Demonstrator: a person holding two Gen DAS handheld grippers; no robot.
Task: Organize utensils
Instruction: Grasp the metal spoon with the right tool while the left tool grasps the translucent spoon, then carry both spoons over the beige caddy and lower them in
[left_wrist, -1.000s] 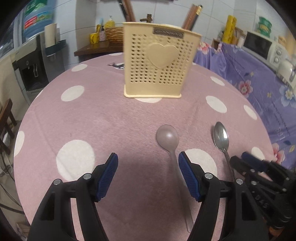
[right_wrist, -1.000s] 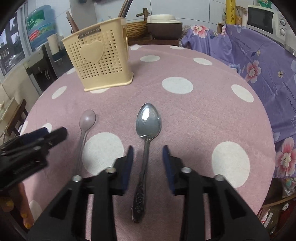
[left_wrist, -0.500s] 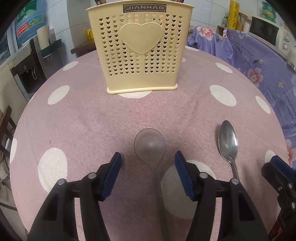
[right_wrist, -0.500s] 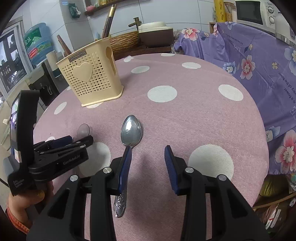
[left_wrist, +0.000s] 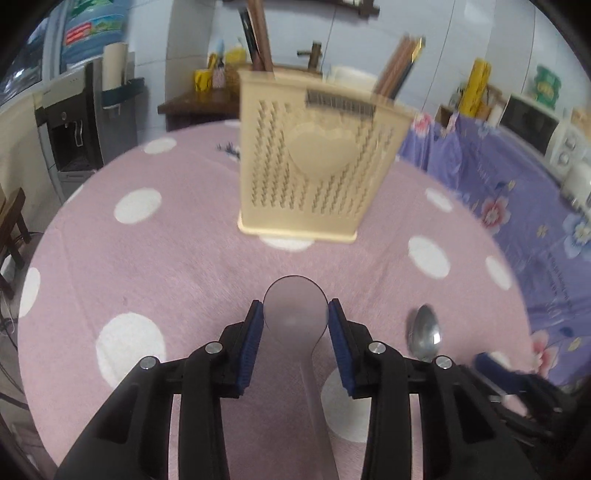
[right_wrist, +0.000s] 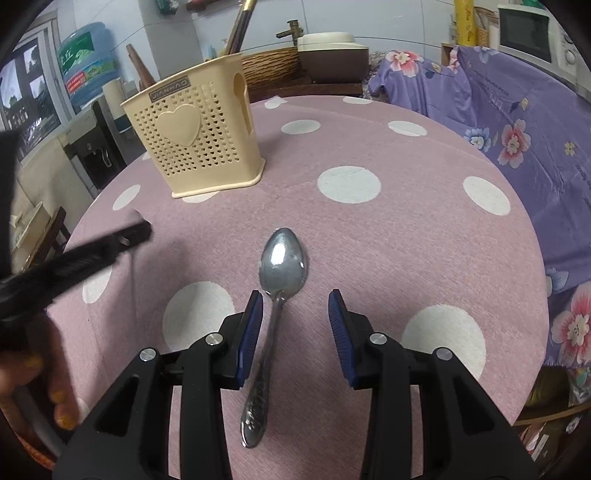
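Observation:
A translucent plastic spoon (left_wrist: 295, 306) sits bowl-first between the blue pads of my left gripper (left_wrist: 295, 325). Its jaws are closing and both pads press the sides of the bowl. The spoon's handle runs back under the gripper, above the pink dotted tablecloth (left_wrist: 166, 266). The cream perforated utensil holder (left_wrist: 317, 166) stands upright further back, with chopsticks (left_wrist: 399, 70) in it. A metal spoon (right_wrist: 282, 258) lies flat on the cloth. Its handle passes between the fingers of my right gripper (right_wrist: 294, 306), near the left pad, and neither pad touches it. That gripper is open.
The right wrist view shows the left gripper (right_wrist: 92, 254) at the left, with a person's hand (right_wrist: 37, 387) below it. A purple floral cloth (right_wrist: 517, 129) covers furniture to the right, below a microwave (right_wrist: 528, 29). A water dispenser (left_wrist: 74, 140) stands left of the round table.
My left gripper's jaws narrowed from wide apart onto the plastic spoon's bowl, and it lifted a little. The right gripper stayed open over the metal spoon's handle.

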